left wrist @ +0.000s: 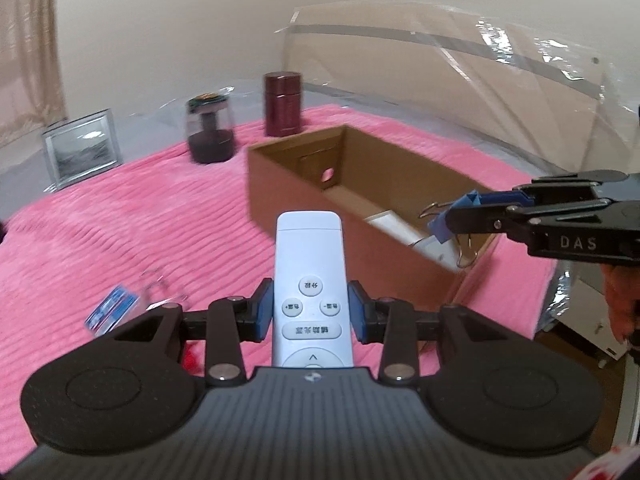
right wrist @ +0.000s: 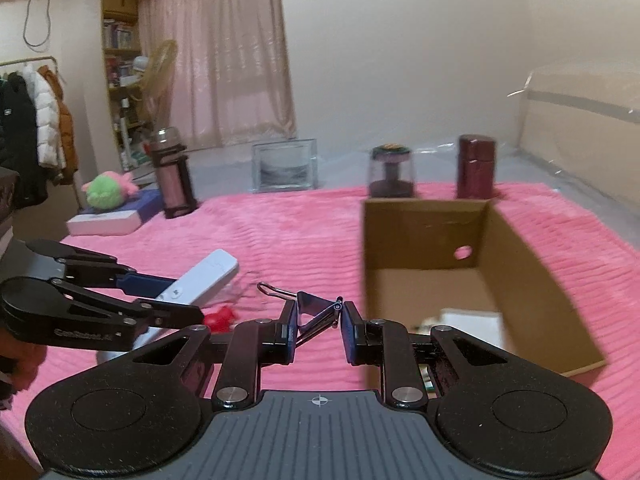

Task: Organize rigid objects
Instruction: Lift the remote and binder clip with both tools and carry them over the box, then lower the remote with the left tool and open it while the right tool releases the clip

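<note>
Plain pale wall, pink curtains, cluttered bookshelf, coat rack

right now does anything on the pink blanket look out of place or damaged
Nothing looks damaged or spilled. A red object and a small blue-labelled item lie loose on the pink blanket, outside the cardboard box; both are too blurred to identify.
</note>
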The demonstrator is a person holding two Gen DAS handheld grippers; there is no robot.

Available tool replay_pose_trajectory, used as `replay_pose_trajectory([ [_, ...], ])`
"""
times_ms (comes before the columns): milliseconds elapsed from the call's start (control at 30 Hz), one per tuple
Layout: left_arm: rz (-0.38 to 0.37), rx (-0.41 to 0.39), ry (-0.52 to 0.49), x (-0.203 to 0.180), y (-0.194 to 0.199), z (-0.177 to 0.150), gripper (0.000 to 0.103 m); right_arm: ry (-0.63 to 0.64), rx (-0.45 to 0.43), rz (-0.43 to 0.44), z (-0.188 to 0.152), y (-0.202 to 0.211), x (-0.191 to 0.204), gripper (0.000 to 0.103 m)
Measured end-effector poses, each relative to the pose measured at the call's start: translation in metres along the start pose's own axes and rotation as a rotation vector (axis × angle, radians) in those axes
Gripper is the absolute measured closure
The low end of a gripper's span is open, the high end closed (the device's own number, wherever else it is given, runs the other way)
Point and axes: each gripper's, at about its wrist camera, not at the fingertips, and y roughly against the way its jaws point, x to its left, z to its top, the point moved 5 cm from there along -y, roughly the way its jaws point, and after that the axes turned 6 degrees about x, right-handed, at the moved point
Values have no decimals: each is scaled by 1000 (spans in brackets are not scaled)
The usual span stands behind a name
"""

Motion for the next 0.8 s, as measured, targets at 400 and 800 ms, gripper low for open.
replay_pose_trajectory([
  [400,-77,21,-65,-40,-59,85,70,41,64,-78,33,-2,-98,84],
  [800,-70,87,-93,-48,-145,156,70,272,193,11,53,-68,-145,84],
])
